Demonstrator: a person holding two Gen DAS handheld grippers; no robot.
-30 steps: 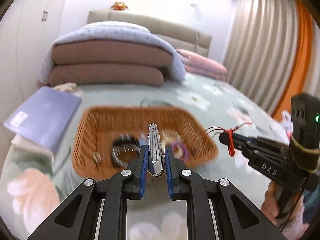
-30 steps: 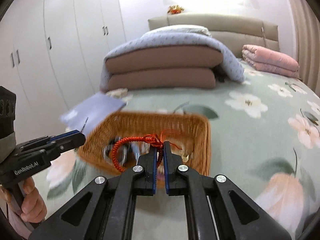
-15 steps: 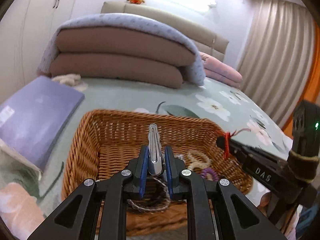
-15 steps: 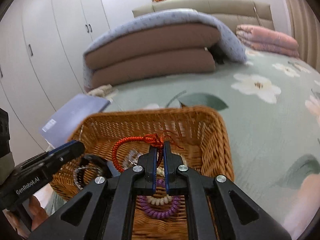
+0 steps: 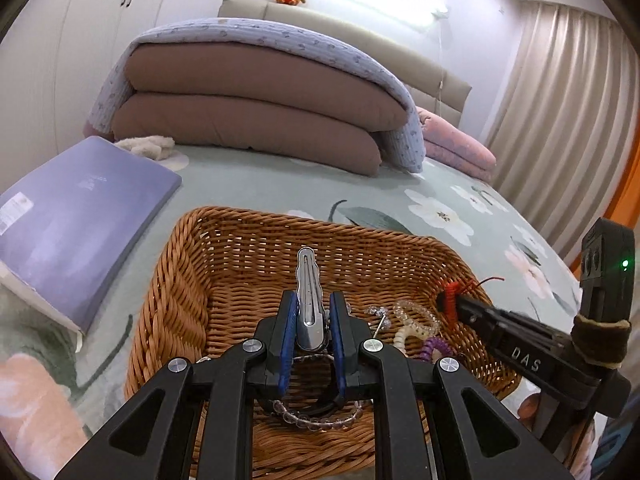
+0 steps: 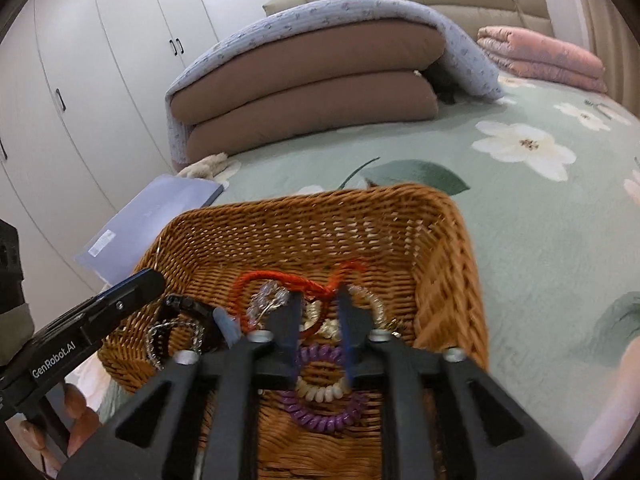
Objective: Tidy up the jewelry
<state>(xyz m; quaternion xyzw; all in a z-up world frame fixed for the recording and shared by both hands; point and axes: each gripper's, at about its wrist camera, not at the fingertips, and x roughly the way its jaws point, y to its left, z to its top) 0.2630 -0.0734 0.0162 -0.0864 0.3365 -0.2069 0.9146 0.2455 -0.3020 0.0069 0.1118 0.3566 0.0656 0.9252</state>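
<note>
Item: silver hair clip (image 5: pixel 310 304), which I am pinching in the left gripper (image 5: pixel 312 320) over the wicker basket (image 5: pixel 188 280).

Item: red cord bracelet (image 6: pixel 280 280), which I am releasing; the right gripper (image 6: pixel 318 320) has just been opening, jaws spread.

Risk: the cord is possibly snagging on a finger, though blur is hiding this, and lifting back out.

Bed with pale green floral cover (image 5: pixel 280 188): rectangular woven wicker basket (image 5: pixel 192 280), flat lavender box (image 5: pixel 76 216), folded brown-and-lilac quilt (image 5: pixel 256 96), folded pink blanket (image 6: pixel 540 56).
</note>
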